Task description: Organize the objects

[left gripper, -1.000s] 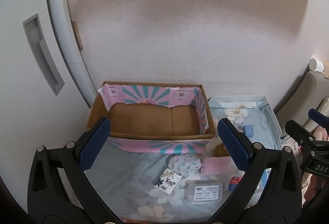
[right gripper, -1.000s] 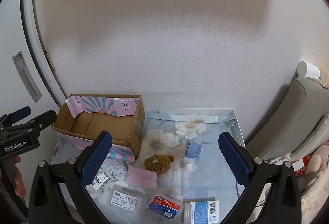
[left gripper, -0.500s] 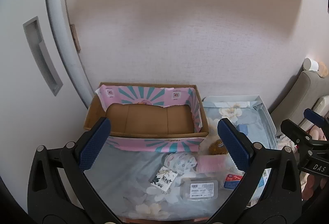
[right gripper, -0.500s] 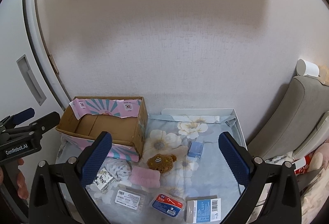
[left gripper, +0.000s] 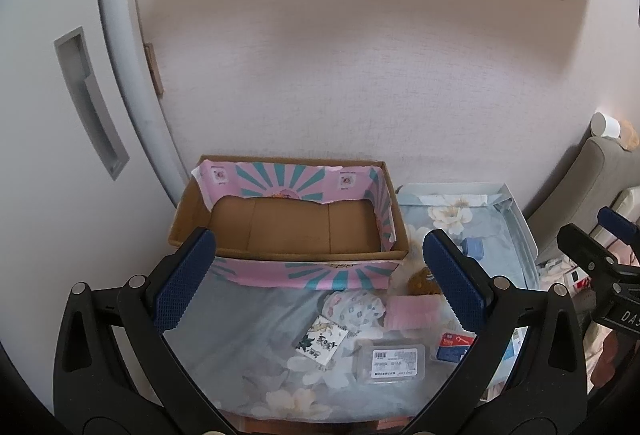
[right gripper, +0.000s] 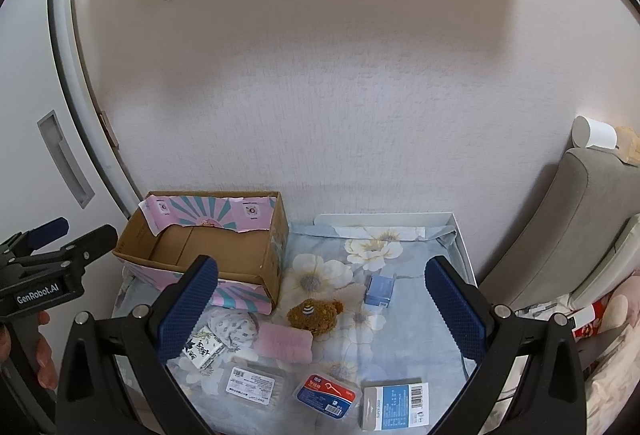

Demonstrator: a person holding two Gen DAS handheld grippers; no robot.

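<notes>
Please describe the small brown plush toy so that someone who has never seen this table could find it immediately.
Start at the open cardboard box with pink and teal paper, standing on the floral cloth. Just off its right front corner lies the brown plush toy, behind the flat pink pack. It is the only fuzzy brown thing, with a small striped patch on top.

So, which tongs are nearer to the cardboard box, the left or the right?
Left. The left tongs hang open right before the cardboard box, centred on it. The right tongs hang open further right, over the brown plush toy.
</notes>
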